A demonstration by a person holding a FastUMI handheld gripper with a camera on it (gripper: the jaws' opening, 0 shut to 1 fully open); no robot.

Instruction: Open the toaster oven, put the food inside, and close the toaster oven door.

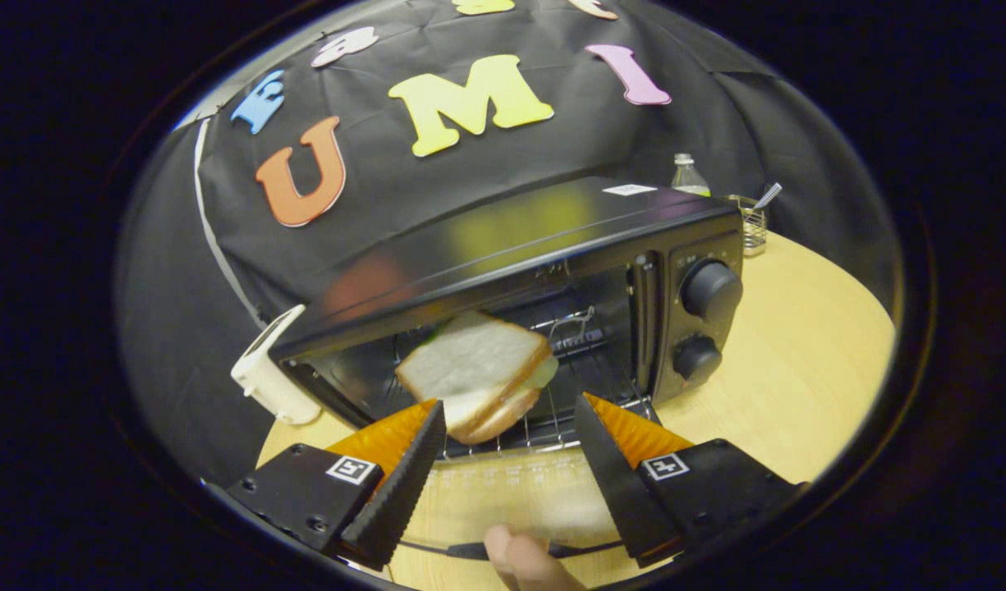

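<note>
Two spread tongs [509,414] fingers, square soft sandwich [476,373] on wire rack [552,419] ahead.

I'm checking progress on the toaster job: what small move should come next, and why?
Probably draw the hand-held gripper back: its fingers are open, and the white-bread sandwich already lies on the wire rack inside the black toaster oven, whose door needs closing.

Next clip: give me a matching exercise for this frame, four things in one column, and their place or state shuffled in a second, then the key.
Things:
1. white-bread sandwich
2. black toaster oven
3. clear plastic bottle
4. gripper

Place or state:
A. behind the oven's far corner
B. open, fingers spread apart
C. tilted at the oven mouth, just ahead of the fingers
D. door open, wire rack showing

Pairs: 1-C, 2-D, 3-A, 4-B
</note>
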